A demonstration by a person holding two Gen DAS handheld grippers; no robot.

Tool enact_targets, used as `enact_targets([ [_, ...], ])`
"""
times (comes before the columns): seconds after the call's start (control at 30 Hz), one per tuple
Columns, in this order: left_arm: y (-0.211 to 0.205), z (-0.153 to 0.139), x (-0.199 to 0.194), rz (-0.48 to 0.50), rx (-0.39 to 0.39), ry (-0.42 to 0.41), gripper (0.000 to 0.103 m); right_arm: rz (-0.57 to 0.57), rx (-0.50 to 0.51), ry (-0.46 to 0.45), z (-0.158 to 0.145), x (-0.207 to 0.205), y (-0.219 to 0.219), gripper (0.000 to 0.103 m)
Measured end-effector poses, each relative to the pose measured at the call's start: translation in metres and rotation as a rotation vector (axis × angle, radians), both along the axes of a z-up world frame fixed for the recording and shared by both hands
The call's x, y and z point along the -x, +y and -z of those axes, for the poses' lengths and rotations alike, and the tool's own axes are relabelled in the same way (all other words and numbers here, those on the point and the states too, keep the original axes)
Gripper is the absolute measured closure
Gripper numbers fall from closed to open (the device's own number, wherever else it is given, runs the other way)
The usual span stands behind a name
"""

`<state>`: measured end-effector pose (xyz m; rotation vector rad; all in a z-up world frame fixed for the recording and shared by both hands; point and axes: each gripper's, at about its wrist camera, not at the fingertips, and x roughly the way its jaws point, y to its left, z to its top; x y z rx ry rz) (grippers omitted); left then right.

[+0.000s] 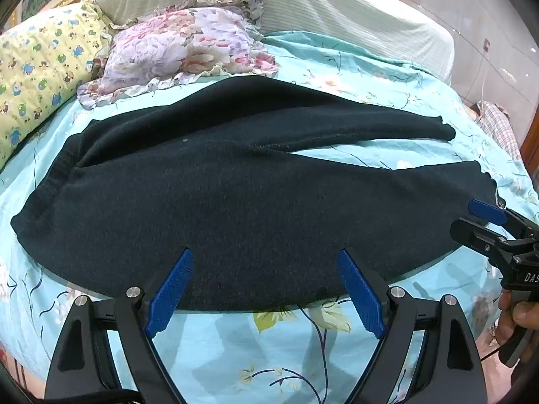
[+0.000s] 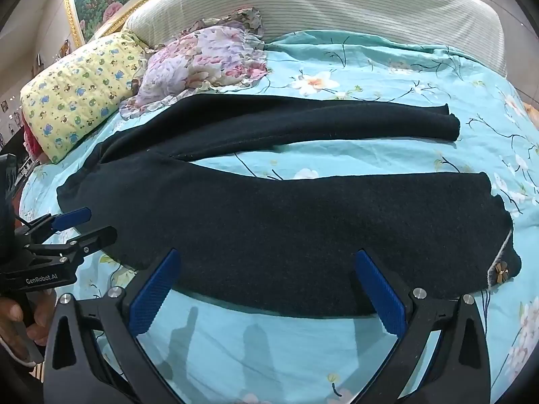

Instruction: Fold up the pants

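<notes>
Left wrist view is showing the left gripper hovering with jaws spread wide over the near edge of the dark pants, which are lying flat across the turquoise floral bedsheet with the two legs splayed apart toward the right. At the right edge the right gripper is sitting near the closer leg's hem (its jaws are gaping too). Behind the pants, a floral pillow and a yellow cartoon-print pillow are resting against the headboard.
</notes>
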<state>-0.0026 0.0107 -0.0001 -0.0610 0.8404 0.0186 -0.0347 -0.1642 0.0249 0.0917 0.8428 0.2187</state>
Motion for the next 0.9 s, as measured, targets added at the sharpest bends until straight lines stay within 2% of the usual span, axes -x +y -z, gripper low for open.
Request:
enact_targets([
  [0.4, 0.002, 0.001, -0.001, 0.005, 0.010, 0.005, 0.015, 0.000, 0.007, -0.008, 0.001, -0.004, 0.005, 0.000],
  [0.73, 0.001, 0.001, -0.001, 0.018, 0.024, 0.011, 0.015, 0.005, -0.029, 0.004, -0.003, -0.004, -0.004, 0.000],
  [0.83, 0.001, 0.001, -0.002, 0.018, 0.030, 0.016, 0.015, 0.010, -0.025, 0.002, -0.004, -0.003, -0.005, 0.000],
  [0.9, 0.002, 0.001, -0.004, 0.018, 0.035, 0.020, 0.015, 0.009, 0.012, -0.010, -0.004, -0.004, -0.004, 0.000],
])
